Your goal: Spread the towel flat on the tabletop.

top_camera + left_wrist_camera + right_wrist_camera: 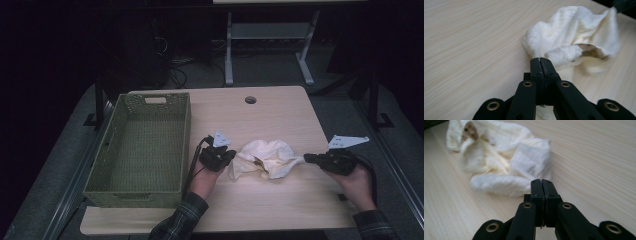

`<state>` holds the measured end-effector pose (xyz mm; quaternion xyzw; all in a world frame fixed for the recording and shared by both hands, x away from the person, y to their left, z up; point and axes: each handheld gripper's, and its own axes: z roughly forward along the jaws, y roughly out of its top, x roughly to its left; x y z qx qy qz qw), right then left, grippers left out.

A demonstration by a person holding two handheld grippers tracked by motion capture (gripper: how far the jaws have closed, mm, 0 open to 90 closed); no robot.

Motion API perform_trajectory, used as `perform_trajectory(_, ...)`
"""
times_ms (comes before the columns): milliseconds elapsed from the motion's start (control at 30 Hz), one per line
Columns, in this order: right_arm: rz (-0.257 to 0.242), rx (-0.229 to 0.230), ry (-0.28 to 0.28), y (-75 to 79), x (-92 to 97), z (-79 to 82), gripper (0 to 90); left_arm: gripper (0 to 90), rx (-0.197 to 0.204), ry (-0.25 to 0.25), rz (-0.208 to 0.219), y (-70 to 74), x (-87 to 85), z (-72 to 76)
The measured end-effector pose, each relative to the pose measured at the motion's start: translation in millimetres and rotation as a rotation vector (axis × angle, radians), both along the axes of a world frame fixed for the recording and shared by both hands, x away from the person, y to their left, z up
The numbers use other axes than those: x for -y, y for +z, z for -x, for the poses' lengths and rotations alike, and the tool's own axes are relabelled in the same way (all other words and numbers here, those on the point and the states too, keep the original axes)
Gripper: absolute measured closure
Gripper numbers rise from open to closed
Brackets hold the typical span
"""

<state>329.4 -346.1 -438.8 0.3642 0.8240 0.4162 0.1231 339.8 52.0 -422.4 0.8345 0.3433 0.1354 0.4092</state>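
- One pale wooden table [280, 107] carries everything, with bare wood open behind and in front of the work
- Green perforated basket [145, 145] lies along the table's left edge
- Crumpled white cloth [265, 157] with a brown stain lies mid-table, right of the basket
- Left gripper [226, 155] is clenched on the cloth's left edge
- Right gripper [306, 158] is clamped tight at its right corner; whether cloth is caught, I cannot tell

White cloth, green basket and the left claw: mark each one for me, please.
White cloth [267, 156], high view, on the crumpled middle of the fabric.
Green basket [187, 130], high view, on its right wall.
Left claw [541, 61], left gripper view, at the closed tips against the cloth's edge.
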Motion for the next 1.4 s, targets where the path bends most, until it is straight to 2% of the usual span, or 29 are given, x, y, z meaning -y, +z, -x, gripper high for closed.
perform_trajectory(100,-0.001,-0.016,-0.01,-1.8,7.4,-1.4,88.3,88.8,-0.006,0.003,-0.033,-2.8,0.9,-0.5)
perform_trajectory(200,0.0,-0.038,0.0,-4.4,4.4,-2.2,87.6,87.9,-0.03,-0.027,-0.015,-5.0,3.7,1.2)
perform_trajectory(233,0.005,-0.045,0.007,-5.5,1.8,-2.6,85.8,84.3,-0.032,-0.034,-0.015,-4.7,4.2,1.5)
perform_trajectory(367,-0.005,-0.042,0.017,-4.9,-1.1,-1.6,74.4,73.4,-0.013,-0.04,0.014,0.6,6.9,4.9)
perform_trajectory(467,-0.026,-0.021,0.024,0.0,-1.2,2.1,72.6,68.8,0.006,-0.054,0.055,7.7,11.5,8.3)
perform_trajectory(533,-0.04,-0.013,0.032,2.3,-1.9,4.8,72.6,67.5,0.008,-0.078,0.066,10.9,17.8,8.3)
perform_trajectory(600,-0.037,-0.01,0.041,3.3,-2.6,6.9,72.7,64.2,-0.004,-0.105,0.062,9.3,27.0,6.1)
perform_trajectory(733,-0.023,-0.028,0.039,1.9,-1.8,12.4,72.2,61.1,-0.031,-0.143,0.006,-3.5,44.2,0.0)
perform_trajectory(800,-0.009,-0.037,0.029,0.1,2.6,16.6,72.2,61.5,-0.042,-0.156,-0.037,-11.8,49.7,-1.8)
perform_trajectory(967,-0.014,-0.071,0.018,-8.2,17.1,24.0,71.6,86.6,-0.075,-0.179,-0.066,-19.4,50.2,-2.6)
perform_trajectory(1100,-0.005,-0.109,0.045,-15.0,10.8,23.1,71.3,87.5,-0.053,-0.169,-0.043,-13.6,44.9,0.6)
perform_trajectory(1300,0.023,-0.129,0.09,-22.1,-8.2,17.5,71.4,87.4,-0.032,-0.164,-0.005,-6.5,31.3,9.0)
perform_trajectory(1400,0.017,-0.127,0.091,-23.7,-13.8,10.6,71.4,87.4,-0.03,-0.163,-0.008,-5.6,26.5,10.0)
